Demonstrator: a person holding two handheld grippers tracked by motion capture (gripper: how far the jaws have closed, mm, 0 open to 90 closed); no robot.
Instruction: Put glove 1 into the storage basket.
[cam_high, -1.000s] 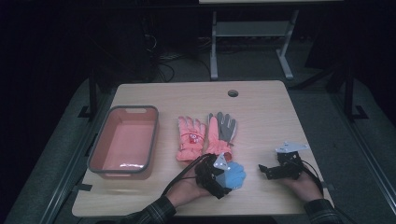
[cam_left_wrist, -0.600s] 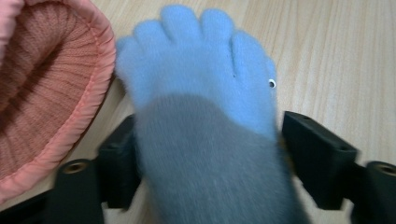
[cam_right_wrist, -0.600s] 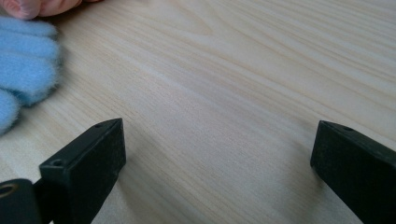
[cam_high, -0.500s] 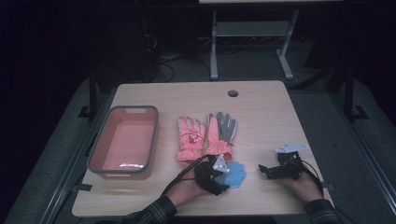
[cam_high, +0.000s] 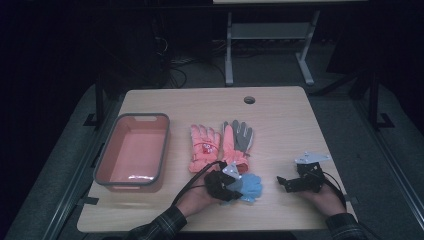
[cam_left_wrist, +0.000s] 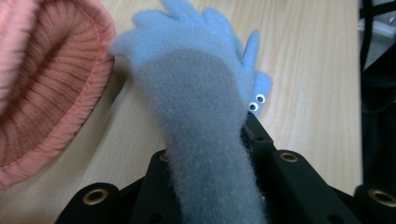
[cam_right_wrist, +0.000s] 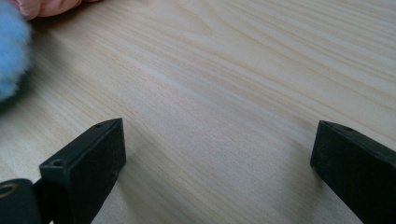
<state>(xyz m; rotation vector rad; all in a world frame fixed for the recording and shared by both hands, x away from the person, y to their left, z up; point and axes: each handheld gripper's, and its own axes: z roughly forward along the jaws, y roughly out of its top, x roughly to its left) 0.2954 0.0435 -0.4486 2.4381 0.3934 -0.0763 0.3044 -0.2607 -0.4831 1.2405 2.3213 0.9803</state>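
Note:
A fuzzy blue glove (cam_high: 251, 187) with two googly eyes lies near the table's front edge, its cuff in my left gripper (cam_high: 231, 184). In the left gripper view the blue glove (cam_left_wrist: 196, 93) runs up between the black jaws, which are shut on it, its fingers resting on the wood. Beside it is the ribbed cuff of a pink glove (cam_left_wrist: 42, 93). My right gripper (cam_high: 283, 182) rests low over bare wood to the right, jaws wide open (cam_right_wrist: 217, 154) with nothing between them. Blue fuzz (cam_right_wrist: 11, 51) shows at that view's left edge.
A pink glove (cam_high: 202, 147) and a pink glove with a grey palm (cam_high: 240, 139) lie flat side by side mid-table. A salmon bin (cam_high: 165, 145) stands at the left. A cable hole (cam_high: 249, 100) is at the back of the wooden table (cam_high: 285, 130).

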